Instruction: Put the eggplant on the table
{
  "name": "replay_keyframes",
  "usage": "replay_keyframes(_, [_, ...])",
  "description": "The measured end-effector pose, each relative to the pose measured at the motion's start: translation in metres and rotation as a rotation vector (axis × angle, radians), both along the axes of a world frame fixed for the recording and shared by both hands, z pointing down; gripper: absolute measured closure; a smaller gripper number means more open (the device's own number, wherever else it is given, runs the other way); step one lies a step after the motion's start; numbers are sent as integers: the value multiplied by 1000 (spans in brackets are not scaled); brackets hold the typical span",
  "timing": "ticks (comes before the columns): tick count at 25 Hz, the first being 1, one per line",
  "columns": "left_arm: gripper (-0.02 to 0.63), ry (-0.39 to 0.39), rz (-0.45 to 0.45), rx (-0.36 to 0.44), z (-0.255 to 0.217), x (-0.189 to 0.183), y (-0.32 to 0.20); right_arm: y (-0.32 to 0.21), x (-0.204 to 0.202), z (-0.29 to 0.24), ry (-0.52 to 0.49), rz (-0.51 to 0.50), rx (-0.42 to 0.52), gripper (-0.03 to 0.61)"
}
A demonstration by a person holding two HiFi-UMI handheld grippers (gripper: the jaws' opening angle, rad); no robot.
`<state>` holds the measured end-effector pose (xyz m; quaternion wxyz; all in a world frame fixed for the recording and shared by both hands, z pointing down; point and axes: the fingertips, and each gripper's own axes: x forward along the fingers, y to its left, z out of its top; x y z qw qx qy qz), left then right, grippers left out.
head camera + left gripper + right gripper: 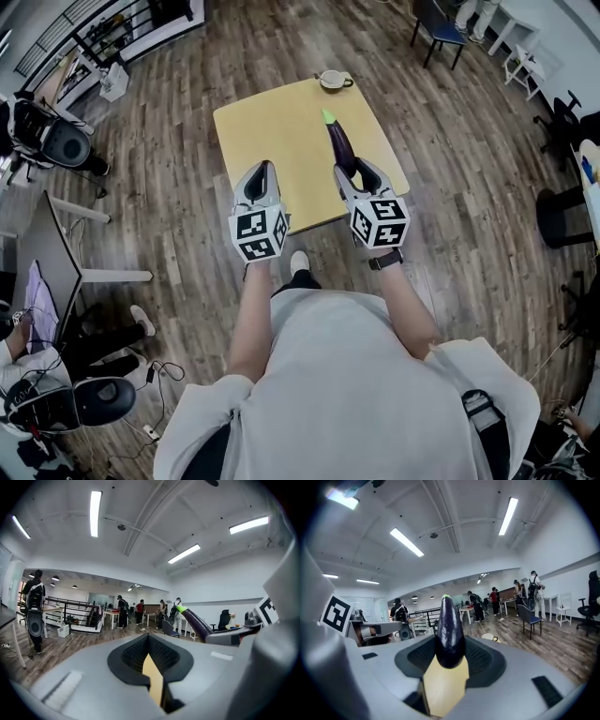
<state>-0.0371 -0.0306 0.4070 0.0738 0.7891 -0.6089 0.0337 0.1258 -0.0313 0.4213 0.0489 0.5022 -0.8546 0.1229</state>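
Now right gripper (354, 172) clasps the eggplant (339, 141) over the near edge of the table (277, 131); left gripper (262, 168) closed, empty.

eggplant (339, 142) | lower end hidden in right claw (357, 172) | cup (333, 81) contents unclear

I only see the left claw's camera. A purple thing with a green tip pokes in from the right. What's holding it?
Observer: The right claw is shut on it. It's an eggplant, gripped at its thick end.
Operator: What's the yellow bit showing through my claw's gap?
Observer: A square yellow table. The head view shows the eggplant out over it.
Operator: Is anything on the table?
Observer: One cup, at the far edge.
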Motion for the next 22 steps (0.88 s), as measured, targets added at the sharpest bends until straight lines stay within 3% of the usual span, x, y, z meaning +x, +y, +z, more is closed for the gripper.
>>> replay_keyframes(9, [606, 26, 68, -1, 6, -23, -70, -61, -46, 8, 35, 4, -19, 385])
replay_keyframes(16, [606, 59, 86, -31, 22, -64, -109, -101, -88, 20, 67, 19, -55, 385])
replay_keyframes(22, [606, 97, 98, -82, 47, -60, -124, -109, -87, 40, 113, 13, -98, 385])
